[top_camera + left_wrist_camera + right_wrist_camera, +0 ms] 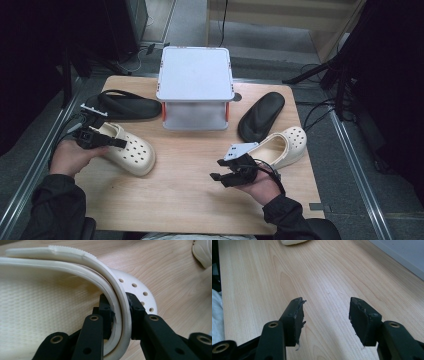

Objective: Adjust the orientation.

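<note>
Where its heel wall curves, the cream clog (50,307) sits pinched in the left gripper (120,312).

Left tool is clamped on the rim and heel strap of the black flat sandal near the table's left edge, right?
Not quite. The left tool is clamped on the rim and heel strap of the cream perforated foam clog, as the left gripper view shows; the black flat sandal lies untouched behind it.

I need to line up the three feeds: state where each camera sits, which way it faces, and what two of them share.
High view: above the person's side, looking forward and down on the table; forearms, both hands.
Left gripper view: rides the left gripper, looking along jaws clamped on the cream clog.
Right gripper view: rides the right gripper, jaws open over bare wood.
Shared: high and left gripper views both show that clog.
</note>
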Tool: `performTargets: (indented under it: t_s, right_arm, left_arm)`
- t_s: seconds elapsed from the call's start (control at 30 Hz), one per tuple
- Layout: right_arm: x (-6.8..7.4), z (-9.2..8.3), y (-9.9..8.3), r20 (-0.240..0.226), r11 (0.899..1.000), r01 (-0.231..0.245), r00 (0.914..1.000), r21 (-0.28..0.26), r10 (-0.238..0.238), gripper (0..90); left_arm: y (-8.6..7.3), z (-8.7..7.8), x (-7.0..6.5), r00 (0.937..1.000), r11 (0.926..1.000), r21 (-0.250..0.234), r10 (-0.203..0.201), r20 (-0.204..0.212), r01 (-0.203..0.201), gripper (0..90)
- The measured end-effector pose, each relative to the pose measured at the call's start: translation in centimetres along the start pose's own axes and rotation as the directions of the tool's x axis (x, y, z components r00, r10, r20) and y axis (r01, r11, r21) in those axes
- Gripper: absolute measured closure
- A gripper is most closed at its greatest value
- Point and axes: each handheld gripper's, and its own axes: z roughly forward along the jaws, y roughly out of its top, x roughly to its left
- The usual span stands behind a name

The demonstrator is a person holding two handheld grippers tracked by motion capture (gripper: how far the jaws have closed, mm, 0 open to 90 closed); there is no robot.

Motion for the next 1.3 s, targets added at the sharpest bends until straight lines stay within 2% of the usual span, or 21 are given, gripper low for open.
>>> performTargets:
  t_s: [0.1, 0.27, 0.43, 0.47, 0.5, 0.87, 1.0, 1.1, 1.3]
  right_arm:
    - [-0.1, -0.1, 0.0, 0.003, 1.0, -0.002, 1.0, -0.006, 0.002, 46.0]
    - [-0.1, -0.2, 0.1, 0.004, 1.0, -0.006, 1.0, -0.013, 0.006, 46.0]
    - [0.0, -0.3, 0.2, 0.0, 1.0, 0.001, 1.0, -0.018, -0.001, 46.0]
    - [0.0, -0.3, 0.3, -0.003, 1.0, 0.007, 1.0, -0.021, -0.007, 46.0]
    - [0.0, -0.3, 0.3, -0.003, 1.0, 0.007, 1.0, -0.021, -0.007, 46.0]
    - [0.0, 0.0, 1.0, -0.024, 0.999, 0.023, 0.9994, -0.037, -0.024, 45.9]
    - [0.0, 0.1, 1.2, -0.026, 0.999, 0.036, 0.999, -0.039, -0.037, 45.8]
    - [0.0, 0.2, 1.3, -0.036, 0.999, 0.031, 0.9988, -0.039, -0.032, 45.8]
    - [0.0, 0.3, 1.4, -0.039, 0.999, 0.037, 0.9985, -0.039, -0.038, 45.8]
  left_arm:
    - [0.1, -0.6, -0.7, 1.0, 0.9995, -0.031, 0.003, -0.004, -0.003, 78.6]
    - [0.4, -1.4, -2.4, 0.9991, 0.9982, -0.052, 0.031, 0.031, -0.029, 78.4]
    - [0.7, -1.6, -4.9, 0.9977, 0.997, -0.06, 0.052, 0.044, -0.049, 78.3]
    - [0.8, -1.5, -6.0, 0.9975, 0.9965, -0.061, 0.06, 0.038, -0.057, 78.3]
    - [0.8, -1.5, -6.0, 0.9975, 0.9965, -0.061, 0.06, 0.038, -0.057, 78.2]
    - [0.7, 0.7, -10.9, 0.9942, 0.9959, -0.02, 0.089, 0.061, -0.088, 77.7]
    - [0.7, 1.3, -12.2, 0.992, 0.9939, -0.007, 0.11, 0.062, -0.11, 77.5]
    - [0.6, 2.1, -12.8, 0.9926, 0.9953, -0.011, 0.097, 0.072, -0.097, 77.5]
    - [0.6, 3.6, -13.8, 0.9904, 0.9943, -0.001, 0.106, 0.089, -0.106, 77.3]
